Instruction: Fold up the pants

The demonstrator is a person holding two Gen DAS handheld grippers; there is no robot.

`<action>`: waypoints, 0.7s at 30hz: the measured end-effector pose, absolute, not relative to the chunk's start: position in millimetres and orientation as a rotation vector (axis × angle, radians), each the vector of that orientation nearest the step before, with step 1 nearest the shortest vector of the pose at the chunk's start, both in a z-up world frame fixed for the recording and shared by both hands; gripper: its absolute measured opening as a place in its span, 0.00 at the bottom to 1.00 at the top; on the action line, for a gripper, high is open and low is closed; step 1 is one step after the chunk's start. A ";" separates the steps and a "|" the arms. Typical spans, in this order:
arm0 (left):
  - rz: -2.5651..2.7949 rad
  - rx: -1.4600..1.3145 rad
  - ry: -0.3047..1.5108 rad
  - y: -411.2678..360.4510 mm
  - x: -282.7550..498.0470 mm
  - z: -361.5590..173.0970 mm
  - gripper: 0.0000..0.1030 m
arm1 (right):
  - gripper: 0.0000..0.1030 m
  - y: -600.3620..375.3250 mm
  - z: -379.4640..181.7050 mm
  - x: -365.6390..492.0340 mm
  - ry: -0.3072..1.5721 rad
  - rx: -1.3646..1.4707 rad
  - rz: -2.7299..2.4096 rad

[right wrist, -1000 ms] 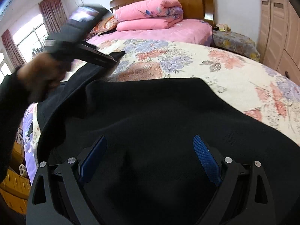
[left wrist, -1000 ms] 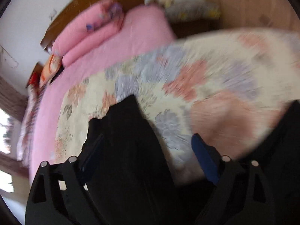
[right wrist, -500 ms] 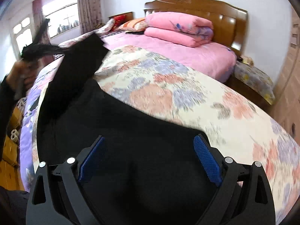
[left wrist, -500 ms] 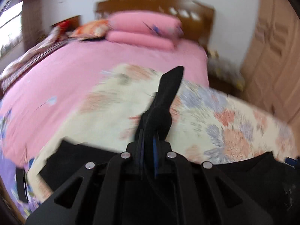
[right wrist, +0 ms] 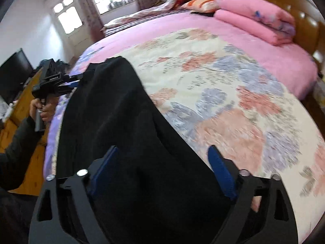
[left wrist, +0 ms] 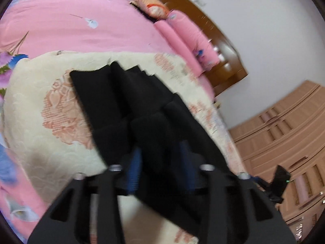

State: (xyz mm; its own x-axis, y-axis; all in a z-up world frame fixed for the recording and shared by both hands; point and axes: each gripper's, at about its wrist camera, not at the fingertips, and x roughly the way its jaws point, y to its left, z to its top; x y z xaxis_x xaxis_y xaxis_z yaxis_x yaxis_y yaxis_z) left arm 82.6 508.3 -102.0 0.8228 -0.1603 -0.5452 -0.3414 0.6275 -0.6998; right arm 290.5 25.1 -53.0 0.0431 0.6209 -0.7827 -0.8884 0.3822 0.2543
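Note:
The black pants lie stretched along the cream floral quilt, with uneven layered edges at the far end. My left gripper stands partly open at their near end. Black cloth still lies between its blue pads and drapes back over the gripper body. In the right wrist view the pants run from under my right gripper toward the bed's left edge. The right gripper is open just above the cloth and grips nothing. A hand holds the left gripper at the pants' far corner.
Folded pink quilts and an orange pillow sit by the wooden headboard. A pink sheet covers the bed beyond the floral quilt. A wardrobe stands to the right. A TV on a wooden desk stands left of the bed.
The left gripper, shut on a raised strip of the pants half a second ago, has come down to the bed and its jaws have parted. The pants now lie flat. The right gripper stays open.

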 end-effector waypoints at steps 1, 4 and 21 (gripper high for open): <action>0.103 -0.903 0.607 507.2 84.5 -99.9 0.49 | 0.74 26.8 -55.4 292.0 0.990 -0.330 1.203; 0.092 -0.919 0.599 504.4 93.7 -99.5 0.54 | 0.65 31.1 -67.2 295.7 1.038 -0.312 1.220; 0.175 -0.675 0.472 474.5 87.8 -48.7 0.07 | 0.08 38.2 -44.0 285.0 0.906 -0.407 1.193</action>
